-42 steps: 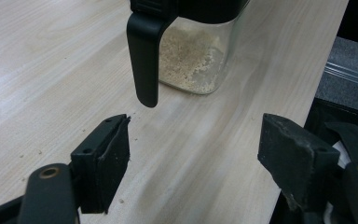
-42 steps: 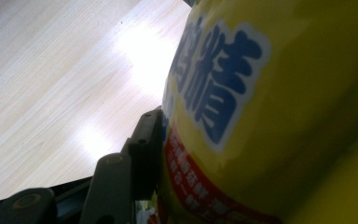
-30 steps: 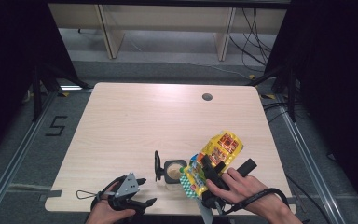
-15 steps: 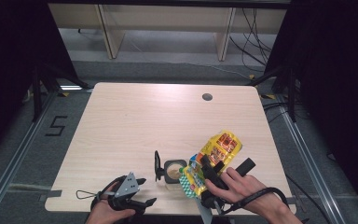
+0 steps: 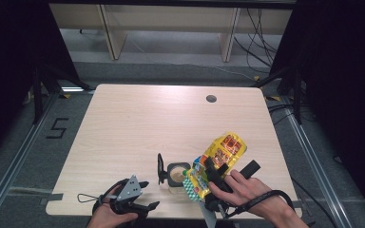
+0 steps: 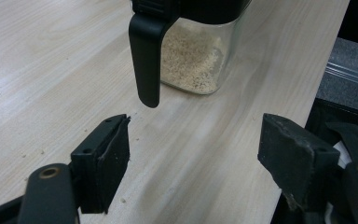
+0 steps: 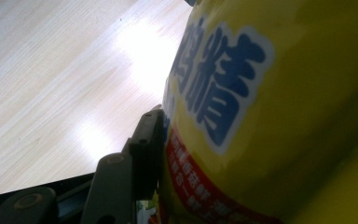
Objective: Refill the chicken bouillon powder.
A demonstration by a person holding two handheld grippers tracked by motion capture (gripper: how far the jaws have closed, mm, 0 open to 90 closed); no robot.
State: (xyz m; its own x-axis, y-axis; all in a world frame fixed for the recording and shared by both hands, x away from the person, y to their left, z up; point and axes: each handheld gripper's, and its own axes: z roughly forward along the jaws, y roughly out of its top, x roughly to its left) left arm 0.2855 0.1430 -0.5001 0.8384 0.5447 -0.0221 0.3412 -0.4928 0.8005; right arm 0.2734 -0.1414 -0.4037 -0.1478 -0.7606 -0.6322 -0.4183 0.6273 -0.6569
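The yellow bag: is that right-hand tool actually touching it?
Touching. In the right gripper view a black finger lies flat against the yellow bag, with no gap between them. The high view shows the right gripper closed on it.

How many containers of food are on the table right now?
2: a clear jar of pale granules with a black handle near the front edge, and a yellow bag to its right, clamped in the right tool. None looks hidden.

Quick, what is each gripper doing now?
Left gripper: open, holding nothing.
Right gripper: shut on the yellow seasoning bag.
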